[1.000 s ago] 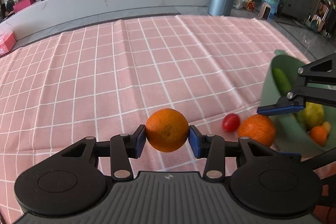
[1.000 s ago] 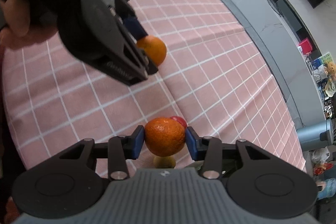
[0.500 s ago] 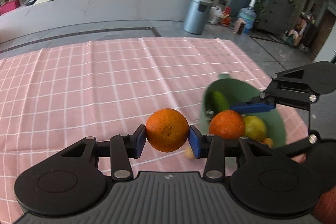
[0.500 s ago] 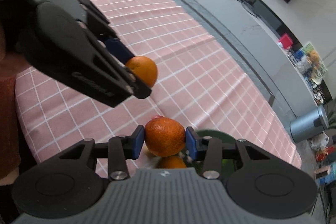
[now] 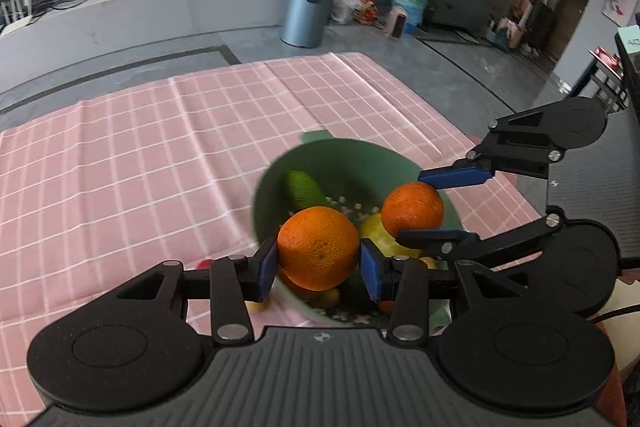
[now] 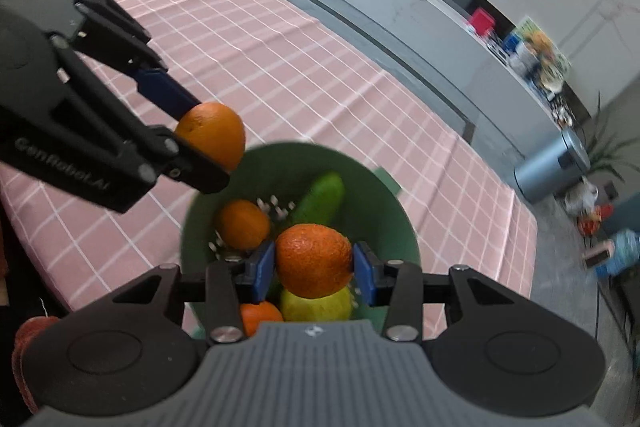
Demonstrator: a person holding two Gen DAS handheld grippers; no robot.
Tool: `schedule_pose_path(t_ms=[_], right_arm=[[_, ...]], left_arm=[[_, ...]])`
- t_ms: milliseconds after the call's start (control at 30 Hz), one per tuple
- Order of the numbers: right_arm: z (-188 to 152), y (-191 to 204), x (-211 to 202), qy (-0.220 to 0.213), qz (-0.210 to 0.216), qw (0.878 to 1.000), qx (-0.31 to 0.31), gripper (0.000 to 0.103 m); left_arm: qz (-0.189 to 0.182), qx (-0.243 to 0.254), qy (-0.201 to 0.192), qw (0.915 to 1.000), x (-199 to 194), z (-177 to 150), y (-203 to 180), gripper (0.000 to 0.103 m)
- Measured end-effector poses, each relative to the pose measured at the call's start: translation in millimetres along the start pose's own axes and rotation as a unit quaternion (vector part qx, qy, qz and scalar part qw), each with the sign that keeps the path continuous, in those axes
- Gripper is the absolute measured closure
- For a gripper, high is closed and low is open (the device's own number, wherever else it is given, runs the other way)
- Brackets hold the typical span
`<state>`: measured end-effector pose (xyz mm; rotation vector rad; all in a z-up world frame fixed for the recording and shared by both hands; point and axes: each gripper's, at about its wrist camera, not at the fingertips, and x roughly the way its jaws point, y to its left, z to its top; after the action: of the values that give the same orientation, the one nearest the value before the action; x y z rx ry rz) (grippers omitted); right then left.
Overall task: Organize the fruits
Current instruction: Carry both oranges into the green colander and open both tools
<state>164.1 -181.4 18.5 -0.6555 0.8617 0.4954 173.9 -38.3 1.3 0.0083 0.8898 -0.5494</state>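
Observation:
My left gripper (image 5: 319, 261) is shut on a large orange (image 5: 319, 243), held above the near rim of a green colander bowl (image 5: 276, 183). My right gripper (image 6: 314, 269) is shut on a second orange (image 6: 314, 257) over the bowl's (image 6: 386, 215) middle. In the left wrist view the right gripper (image 5: 418, 209) comes in from the right with its orange (image 5: 412, 207). In the right wrist view the left gripper (image 6: 206, 143) holds its orange (image 6: 212, 133) at the bowl's left rim. Inside lie a cucumber (image 6: 322, 201), a small orange (image 6: 242, 229) and a yellow-green fruit (image 6: 316, 305).
A pink checked cloth (image 5: 140, 167) covers the table, and the bowl stands near its right end. A red tomato (image 5: 205, 264) peeks out on the cloth left of the bowl. Beyond the table edge are grey floor, a metal bin (image 5: 306, 11) and a water bottle (image 5: 410, 5).
Both grippers have carried their oranges up and across the cloth to the green bowl. The bowl, first at the right edge of the left wrist view, now lies under both oranges.

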Motion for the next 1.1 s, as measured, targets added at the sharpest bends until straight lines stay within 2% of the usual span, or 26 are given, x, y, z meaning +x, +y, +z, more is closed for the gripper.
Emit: schedule_pose_path(t_ms=[300, 833, 1100], right_arm=[[-17.2, -19.7, 24.6, 0.016, 0.007, 0.999, 0.04, 0.064], [-4.8, -46.0, 57.8, 0.011, 0.002, 0.999, 0.052, 0.064], [6.2, -55.9, 72.0, 0.023, 0.011, 0.999, 0.04, 0.063]], left_arm=[[0.008, 0.014, 0.041, 0.999, 36.8, 4.9, -12.0, 0.055], [0.026, -0.009, 0.074, 0.9969, 81.6, 17.6, 4.6, 0.054], [-0.001, -0.015, 0.075, 0.9971, 81.6, 19.3, 13.7, 0.054]])
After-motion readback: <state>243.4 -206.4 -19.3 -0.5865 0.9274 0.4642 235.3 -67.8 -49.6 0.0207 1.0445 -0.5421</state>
